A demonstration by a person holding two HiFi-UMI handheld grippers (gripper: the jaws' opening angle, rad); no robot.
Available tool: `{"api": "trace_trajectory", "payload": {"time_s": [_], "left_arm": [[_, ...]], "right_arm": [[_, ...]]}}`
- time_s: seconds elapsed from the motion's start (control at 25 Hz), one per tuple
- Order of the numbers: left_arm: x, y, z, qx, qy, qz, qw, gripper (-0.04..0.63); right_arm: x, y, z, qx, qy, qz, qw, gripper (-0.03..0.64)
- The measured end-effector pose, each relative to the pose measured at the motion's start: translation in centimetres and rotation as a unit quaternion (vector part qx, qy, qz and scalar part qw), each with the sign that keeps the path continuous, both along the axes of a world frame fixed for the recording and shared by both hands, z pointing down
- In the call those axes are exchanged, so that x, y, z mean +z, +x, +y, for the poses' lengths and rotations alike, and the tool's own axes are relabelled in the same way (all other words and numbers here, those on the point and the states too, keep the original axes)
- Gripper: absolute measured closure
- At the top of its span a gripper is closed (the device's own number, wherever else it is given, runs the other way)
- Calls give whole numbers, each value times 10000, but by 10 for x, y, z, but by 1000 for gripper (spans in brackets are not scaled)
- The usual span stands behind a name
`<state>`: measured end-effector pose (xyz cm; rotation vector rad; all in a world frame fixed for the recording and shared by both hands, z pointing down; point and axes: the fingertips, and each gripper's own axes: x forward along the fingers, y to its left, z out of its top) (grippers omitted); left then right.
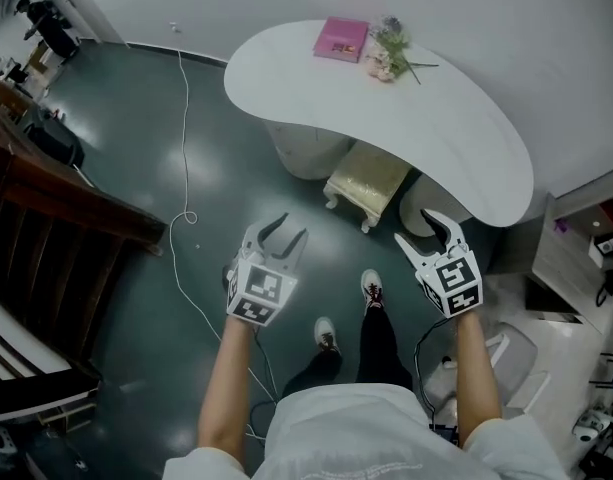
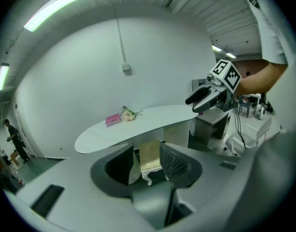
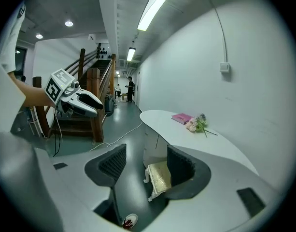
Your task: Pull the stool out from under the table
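The left gripper [image 1: 294, 225] and right gripper [image 1: 412, 225] are hanging in front of the stool [image 1: 369, 180], jaws spread wide, holding nothing. The stool is sitting partly under the table [image 1: 316, 88].

At the centre of your head view, the stool [image 1: 368, 183] stands partly under the worktop [image 1: 456, 128]. The book [image 1: 342, 39] and the flowers [image 1: 391, 50] lie side by side at the worktop's upper edge. The left gripper [image 1: 291, 226] and the right gripper [image 1: 416, 226] flank the stool lower down.
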<state>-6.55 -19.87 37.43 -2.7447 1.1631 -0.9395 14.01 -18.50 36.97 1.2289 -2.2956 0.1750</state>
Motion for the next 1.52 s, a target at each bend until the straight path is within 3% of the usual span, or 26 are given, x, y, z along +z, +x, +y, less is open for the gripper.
{"api": "trace_trajectory", "payload": {"time_s": [0.28,0.48,0.68,0.8,1.2,1.52], "left_arm": [[76,9,-27,-265,-495,-73,9984,426],[150,29,-50,-433,-918,72,9948,426],[234,41,-55,-423,-1299,-23,9906,426],[282,50,-62,-406,-1411,43,9892,426],[425,67,-78,-378,-1565,49,9869,426],[502,60,-73,-320,-1756,-22,9839,426]], "right_arm": [[111,6,-47,-316,-666,12,9973,350],[210,18,-84,-367,-945,94,9948,337],[309,25,-102,-556,-1228,173,9907,328],[368,37,-112,-551,-1378,288,9885,328],[564,60,-129,-513,-1892,-71,9806,302],[644,55,-157,-712,-1965,-182,9777,281]]}}
